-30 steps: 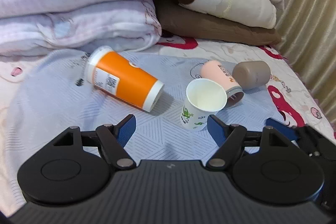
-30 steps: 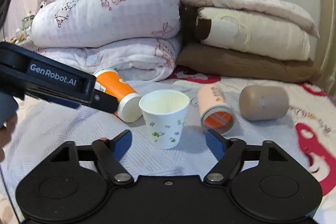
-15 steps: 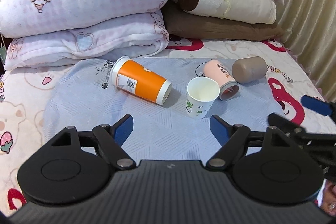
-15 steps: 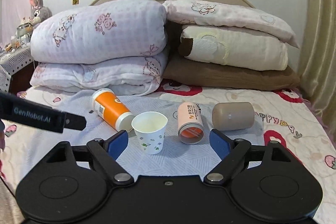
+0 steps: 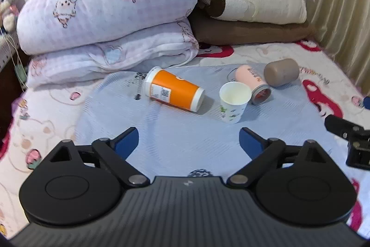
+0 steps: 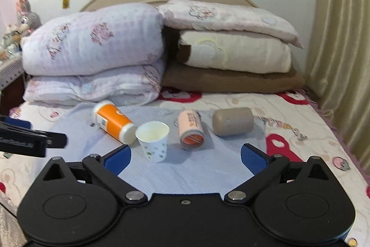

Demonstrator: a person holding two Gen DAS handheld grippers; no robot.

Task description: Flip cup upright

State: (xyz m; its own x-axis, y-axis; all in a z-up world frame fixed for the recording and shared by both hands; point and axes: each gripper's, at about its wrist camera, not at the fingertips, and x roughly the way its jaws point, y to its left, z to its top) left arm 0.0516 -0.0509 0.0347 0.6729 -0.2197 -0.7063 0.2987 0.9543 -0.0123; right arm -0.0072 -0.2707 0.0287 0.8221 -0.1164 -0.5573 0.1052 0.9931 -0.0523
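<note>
A small white paper cup (image 5: 234, 101) (image 6: 153, 140) with a green print stands upright on the light blue cloth (image 5: 180, 136). An orange cup (image 5: 173, 89) (image 6: 114, 122) lies on its side to its left. A pink cup (image 5: 253, 83) (image 6: 191, 129) and a brown cup (image 5: 282, 72) (image 6: 233, 121) lie on their sides to its right. My left gripper (image 5: 188, 141) is open and empty, well short of the cups. My right gripper (image 6: 185, 157) is open and empty, also back from them.
Folded quilts and pillows (image 5: 111, 6) (image 6: 231, 48) are stacked at the head of the bed behind the cups. A curtain (image 5: 342, 4) hangs at the right. A side table with a plush toy (image 6: 25, 13) stands at the left.
Both grippers have drawn back and risen away from the cups, which look smaller now. The white cup stays upright. Both stay open.
</note>
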